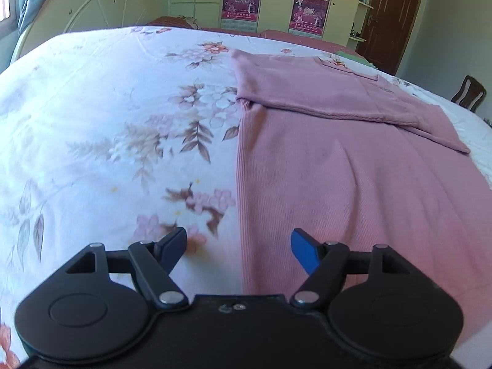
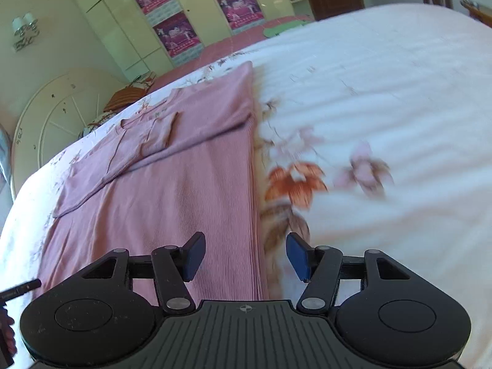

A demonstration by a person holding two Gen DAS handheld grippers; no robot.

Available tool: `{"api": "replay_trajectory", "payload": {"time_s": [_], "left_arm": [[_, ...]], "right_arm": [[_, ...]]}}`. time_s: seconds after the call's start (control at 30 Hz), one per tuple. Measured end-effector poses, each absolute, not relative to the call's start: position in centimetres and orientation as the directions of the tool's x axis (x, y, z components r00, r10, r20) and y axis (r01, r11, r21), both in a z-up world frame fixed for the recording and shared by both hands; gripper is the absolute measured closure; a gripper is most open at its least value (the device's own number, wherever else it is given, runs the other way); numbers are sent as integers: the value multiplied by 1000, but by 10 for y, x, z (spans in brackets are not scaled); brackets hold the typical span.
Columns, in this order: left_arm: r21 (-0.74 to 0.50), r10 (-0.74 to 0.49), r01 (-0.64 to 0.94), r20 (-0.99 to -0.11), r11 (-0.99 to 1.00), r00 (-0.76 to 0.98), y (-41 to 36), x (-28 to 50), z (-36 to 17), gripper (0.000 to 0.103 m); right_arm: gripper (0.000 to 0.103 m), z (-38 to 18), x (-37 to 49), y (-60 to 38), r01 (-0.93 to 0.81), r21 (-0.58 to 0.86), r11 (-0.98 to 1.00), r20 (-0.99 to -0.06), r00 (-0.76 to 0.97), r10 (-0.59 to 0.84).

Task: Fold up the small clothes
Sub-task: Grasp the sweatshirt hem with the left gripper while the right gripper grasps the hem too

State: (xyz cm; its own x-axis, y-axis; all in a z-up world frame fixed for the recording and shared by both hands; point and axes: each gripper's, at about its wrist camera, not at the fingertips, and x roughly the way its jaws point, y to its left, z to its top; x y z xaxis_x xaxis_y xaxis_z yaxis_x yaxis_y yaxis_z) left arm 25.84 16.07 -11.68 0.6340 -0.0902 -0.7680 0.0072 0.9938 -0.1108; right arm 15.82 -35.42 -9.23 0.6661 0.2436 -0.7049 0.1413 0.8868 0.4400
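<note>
The top [image 1: 353, 166] lies flat on the bed [image 1: 92, 123], a pink ribbed knit already narrowed: both sleeves are turned in across the chest, so what is left is a long strip with two straight side edges. My left gripper [image 1: 238, 250] hangs above its left edge near the hem, jaws apart with nothing between them, one pad over the sheet and one over the cloth. My right gripper [image 2: 246, 255] hangs the same way over the right edge, also parted and empty, straddling the line where knit meets sheet

I judge the next step to be the crosswise fold, hem up toward the neck. To do it well I should bring each gripper down on its own hem corner, take both layers of the doubled edge in one bite, close both at the same time, and lift level so the strip does not skew. Then I carry the hem over in a low arc and lay it square on the folded sleeves

The knit is fine-ribbed, soft and limp, so it will sag between my two grips and may drag the loose sleeve flaps. The sheet under it is smooth printed cotton with flowers and leaves, faintly wrinkled, and could get pinched along with the hem
</note>
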Motion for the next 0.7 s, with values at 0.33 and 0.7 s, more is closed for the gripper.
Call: {"api": "replay_trajectory", "payload": {"time_s": [0.33,0.7], "left_arm": [[-548,-448,2,-681,836,579,205,186,-129,34],[-695,-563,-22,-600,718,568,203,207,-147,34]], "right_arm": [[44,-107,47,-363,260,642,722,-672,645,365],[45,-116,49,-366,228,726,648,-590,690,419]]}}
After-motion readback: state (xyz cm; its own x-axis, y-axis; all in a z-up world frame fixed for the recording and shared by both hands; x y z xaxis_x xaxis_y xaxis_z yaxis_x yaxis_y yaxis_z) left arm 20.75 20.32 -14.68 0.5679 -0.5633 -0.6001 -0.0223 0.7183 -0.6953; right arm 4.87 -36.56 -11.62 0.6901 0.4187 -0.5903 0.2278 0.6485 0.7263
